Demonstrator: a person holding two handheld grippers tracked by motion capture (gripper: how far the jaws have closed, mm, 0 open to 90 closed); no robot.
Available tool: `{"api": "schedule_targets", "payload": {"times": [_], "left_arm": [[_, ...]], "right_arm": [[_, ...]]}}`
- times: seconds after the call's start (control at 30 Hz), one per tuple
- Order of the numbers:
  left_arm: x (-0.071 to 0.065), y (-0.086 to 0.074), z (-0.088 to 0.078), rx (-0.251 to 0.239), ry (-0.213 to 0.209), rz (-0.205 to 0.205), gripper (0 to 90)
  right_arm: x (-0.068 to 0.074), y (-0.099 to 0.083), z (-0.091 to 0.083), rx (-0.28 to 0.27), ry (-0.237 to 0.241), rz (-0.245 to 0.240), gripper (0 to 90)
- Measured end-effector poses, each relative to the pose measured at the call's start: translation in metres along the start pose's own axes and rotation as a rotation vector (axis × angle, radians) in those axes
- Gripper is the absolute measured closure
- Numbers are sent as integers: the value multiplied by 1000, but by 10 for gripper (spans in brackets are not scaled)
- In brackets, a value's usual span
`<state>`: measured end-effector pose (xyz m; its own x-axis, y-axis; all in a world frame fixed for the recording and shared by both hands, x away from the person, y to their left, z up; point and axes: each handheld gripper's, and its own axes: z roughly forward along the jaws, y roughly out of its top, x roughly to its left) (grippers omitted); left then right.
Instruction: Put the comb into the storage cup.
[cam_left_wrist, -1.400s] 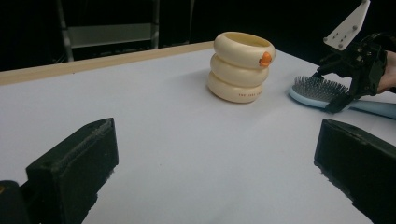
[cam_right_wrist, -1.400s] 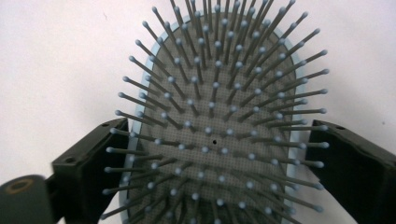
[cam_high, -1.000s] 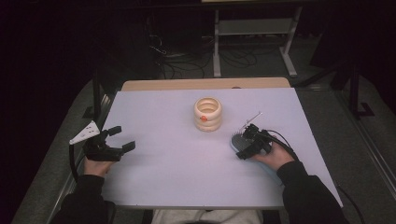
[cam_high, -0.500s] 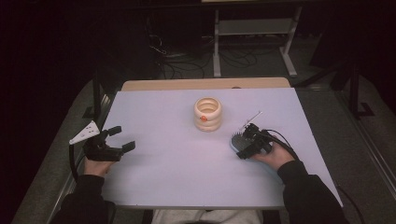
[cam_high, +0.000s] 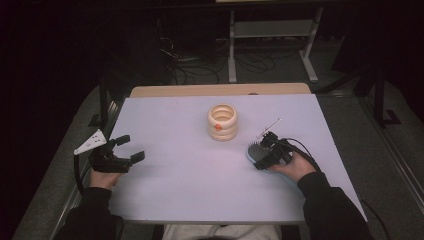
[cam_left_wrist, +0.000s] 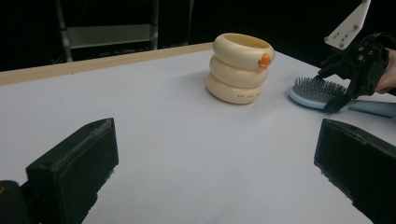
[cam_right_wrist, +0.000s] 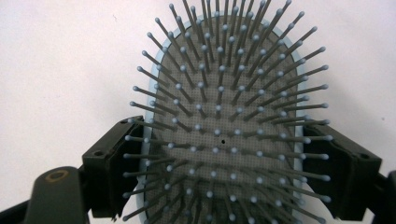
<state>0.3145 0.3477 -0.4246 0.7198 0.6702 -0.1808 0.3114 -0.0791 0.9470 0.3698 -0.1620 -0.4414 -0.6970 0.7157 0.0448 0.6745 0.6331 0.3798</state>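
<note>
- Pale blue plastic is what the right claw (cam_high: 263, 156) has between its jaws: it straddles the head of a hairbrush (cam_high: 257, 153) that lies bristles up on the white table (cam_high: 190, 175), on the person's right side. In the right gripper view the two jaws stand at both edges of the brush head (cam_right_wrist: 219, 130); I cannot tell if the pads already press on it.
- The left claw (cam_high: 131, 148) rests near the left edge of the table, its jaws wide apart and with nothing between them.
- Farther from the person, near the middle of the table, stands a cream holder (cam_high: 222, 121) made of three stacked rings, with a small orange mark on it. It is near the brush but apart from it.
- What could go wrong, in my opinion: the brush head is rounded and smooth at the rim, so it may slip or tilt between the jaws when lifted, because the long handle pulls one end down.
- If the brush swings, it can knock the cream holder over.
</note>
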Motion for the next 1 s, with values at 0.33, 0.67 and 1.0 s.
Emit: {"api": "schedule_targets", "payload": {"times": [0.33, 0.67, 1.0], "left_arm": [[0, 0, 0, 2, 0, -3, 0], [0, 0, 0, 2, 0, -3, 0], [0, 0, 0, 2, 0, -3, 0]], "right_arm": [[-4, 2, -13, -45, -2, 11, 181], [-6, 5, -30, -108, 6, 22, 183], [-7, 8, -40, -130, 14, 16, 184]]}}
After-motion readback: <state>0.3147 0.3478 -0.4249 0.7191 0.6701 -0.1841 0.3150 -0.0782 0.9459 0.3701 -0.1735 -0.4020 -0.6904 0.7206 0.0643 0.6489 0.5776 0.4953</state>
